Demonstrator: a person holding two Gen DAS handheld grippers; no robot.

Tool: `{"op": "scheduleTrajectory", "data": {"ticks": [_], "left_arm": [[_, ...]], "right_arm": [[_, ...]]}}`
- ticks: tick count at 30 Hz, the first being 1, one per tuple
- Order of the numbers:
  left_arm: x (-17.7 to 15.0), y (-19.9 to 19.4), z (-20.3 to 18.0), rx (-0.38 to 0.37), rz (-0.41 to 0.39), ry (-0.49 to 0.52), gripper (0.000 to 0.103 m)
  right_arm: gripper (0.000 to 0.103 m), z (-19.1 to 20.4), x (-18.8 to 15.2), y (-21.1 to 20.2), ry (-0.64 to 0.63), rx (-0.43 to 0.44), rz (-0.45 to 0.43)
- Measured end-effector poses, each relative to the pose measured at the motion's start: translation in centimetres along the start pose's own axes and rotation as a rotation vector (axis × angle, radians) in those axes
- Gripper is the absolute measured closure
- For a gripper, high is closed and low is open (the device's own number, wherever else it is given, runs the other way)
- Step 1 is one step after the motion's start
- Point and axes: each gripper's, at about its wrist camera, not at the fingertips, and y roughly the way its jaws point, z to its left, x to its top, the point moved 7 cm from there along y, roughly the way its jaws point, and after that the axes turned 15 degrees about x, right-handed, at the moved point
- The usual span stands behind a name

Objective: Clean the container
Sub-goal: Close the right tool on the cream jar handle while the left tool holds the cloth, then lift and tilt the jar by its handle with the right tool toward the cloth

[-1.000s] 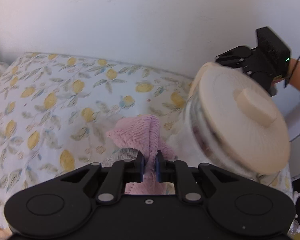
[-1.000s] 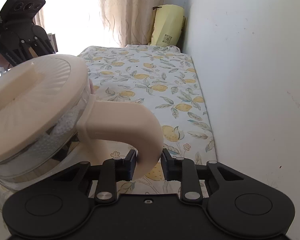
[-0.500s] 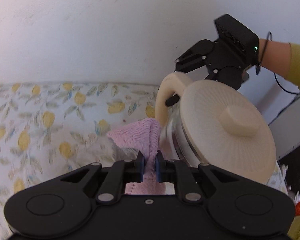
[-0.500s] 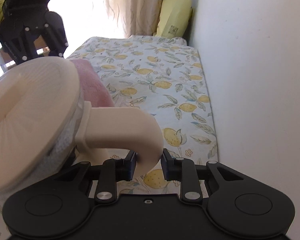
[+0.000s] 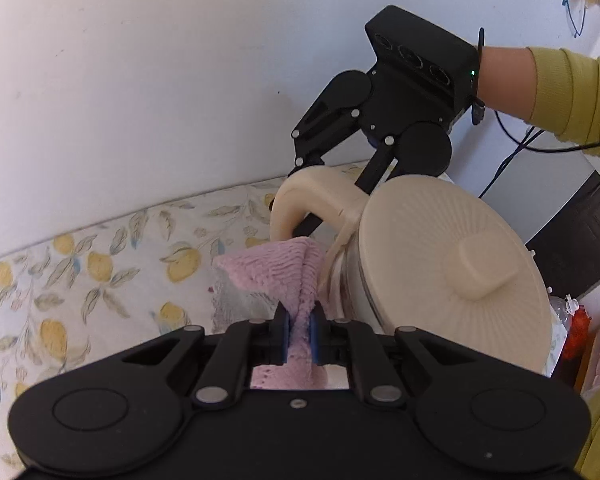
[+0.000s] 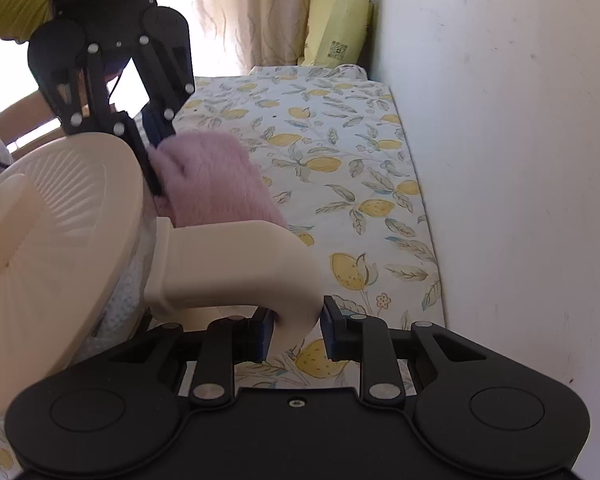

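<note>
Surface: a lemon-print cloth (image 6: 340, 168) covers the table, which runs along a white wall (image 6: 500, 120) on the right of the right wrist view, with a yellow bag (image 6: 336, 24) at the far end.

Container: a glass jug (image 5: 348, 280) with a ribbed cream lid (image 5: 452, 264) and a curved cream handle (image 6: 236, 268) is held tipped, lid turned toward the left wrist camera. It sits at the right of the left wrist view and at the near left of the right wrist view. Whether its base touches the table cannot be told.

Tools: the right gripper (image 6: 296, 330) is clamped on the lower end of the handle and carries the jug. The left gripper (image 5: 298, 330) is clenched on a pink cloth (image 5: 284, 268), bunched between its pads and pressed against the glass side just below the lid rim, beside the handle root.

Step in hand, by judgement: wiping the jug's outer wall — cloth is in contact and the wipe is under way, not finished.

Next move calls for: dragging the cloth around the glass while the right gripper keeps the handle firm — a slow turn of the jug would bring unwiped wall to the cloth. The lid appears only seated, so further tipping risks it sliding off.
</note>
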Motion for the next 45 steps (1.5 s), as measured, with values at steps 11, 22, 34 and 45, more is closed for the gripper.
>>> {"op": "scheduleTrajectory", "data": {"ticks": [11, 22, 34, 45], "left_arm": [[1.4, 2.1, 0.6, -0.022, 0.038, 0.093, 0.095], [-0.3, 2.7, -0.8, -0.102, 0.071, 0.446, 0.095], [-1.5, 2.4, -2.6, -0.112, 0.027, 0.730, 0.096], [-1.8, 3.5, -2.0, -0.113, 0.009, 0.737, 0.096]], "right_arm": [[0.075, -0.4, -0.2, -0.6, 0.026, 0.026, -0.028], [0.075, -0.5, 0.2, -0.6, 0.010, 0.049, 0.014], [0.075, -0.5, -0.6, -1.6, 0.029, 0.036, -0.026], [0.058, -2.7, -0.9, -6.3, 0.426, 0.044, -0.053]]}}
